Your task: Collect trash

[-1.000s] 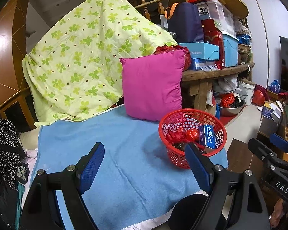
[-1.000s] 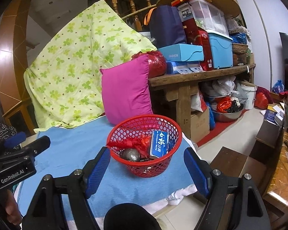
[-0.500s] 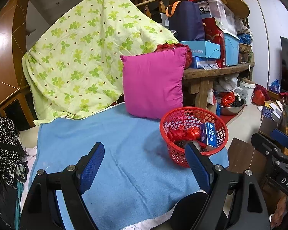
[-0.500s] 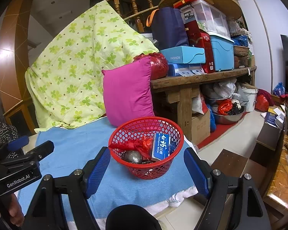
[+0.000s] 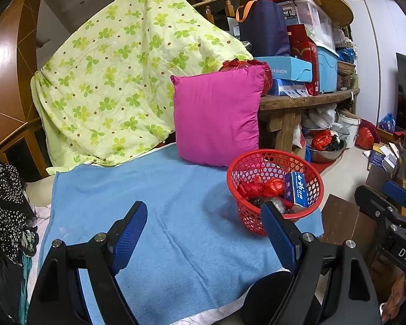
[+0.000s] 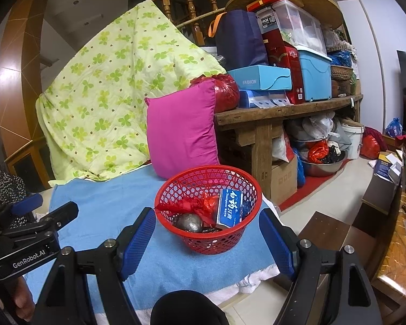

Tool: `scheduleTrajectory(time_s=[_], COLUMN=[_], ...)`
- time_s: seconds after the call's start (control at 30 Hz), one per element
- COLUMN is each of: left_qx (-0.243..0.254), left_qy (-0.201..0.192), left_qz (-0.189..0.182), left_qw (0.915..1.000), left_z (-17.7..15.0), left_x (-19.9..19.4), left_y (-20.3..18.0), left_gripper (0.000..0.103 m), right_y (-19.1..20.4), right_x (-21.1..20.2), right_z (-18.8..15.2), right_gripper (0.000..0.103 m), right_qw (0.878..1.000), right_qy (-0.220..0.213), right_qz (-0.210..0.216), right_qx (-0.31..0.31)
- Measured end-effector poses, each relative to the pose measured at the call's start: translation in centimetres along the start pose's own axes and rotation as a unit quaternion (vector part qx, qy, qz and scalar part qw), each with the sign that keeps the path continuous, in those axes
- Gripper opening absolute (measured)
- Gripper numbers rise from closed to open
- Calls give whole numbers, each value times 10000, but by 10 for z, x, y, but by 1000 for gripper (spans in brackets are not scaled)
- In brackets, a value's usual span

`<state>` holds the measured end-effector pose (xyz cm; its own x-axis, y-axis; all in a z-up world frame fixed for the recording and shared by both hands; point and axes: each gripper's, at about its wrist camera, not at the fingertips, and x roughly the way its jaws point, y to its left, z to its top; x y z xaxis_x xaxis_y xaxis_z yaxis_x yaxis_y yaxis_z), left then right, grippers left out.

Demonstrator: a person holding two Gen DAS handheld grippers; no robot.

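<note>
With both the left gripper [image 5: 203, 224] and right gripper [image 6: 207, 230] held wide open and empty, the red basket [image 6: 207, 239] of trash, set near the blue blanket's [image 5: 154, 216] edge, is easily tipped if nudged.

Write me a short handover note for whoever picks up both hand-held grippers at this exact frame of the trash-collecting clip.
Left hand-held gripper: open, holding nothing, above the blue towel.
Right hand-held gripper: open, holding nothing, facing the red basket.
Trash: the basket sits near the towel's right edge, in front of the pink pillow. Inside are a blue box, a crumpled red wrapper and a foil ball.
Done: those pieces are in the basket.
Left: no loose trash shows on the towel; look around the surroundings for anything missed, though this may be the end.
</note>
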<state>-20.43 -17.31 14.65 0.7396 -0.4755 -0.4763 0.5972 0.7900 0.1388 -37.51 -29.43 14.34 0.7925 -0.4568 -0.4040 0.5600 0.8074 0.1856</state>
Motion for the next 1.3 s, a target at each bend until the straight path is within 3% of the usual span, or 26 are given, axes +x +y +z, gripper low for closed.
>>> scheduleTrajectory(time_s=[1.3], left_qx=[-102], left_qy=[204], left_qz=[-245], left_qw=[9994], left_z=[-5], left_x=[24], left_y=[3], left_gripper=[86], right_y=[1], right_x=[19], right_z=[5], right_gripper=[82], right_qw=[9998], right_qy=[9], right_qz=[-138], right_qx=[-114])
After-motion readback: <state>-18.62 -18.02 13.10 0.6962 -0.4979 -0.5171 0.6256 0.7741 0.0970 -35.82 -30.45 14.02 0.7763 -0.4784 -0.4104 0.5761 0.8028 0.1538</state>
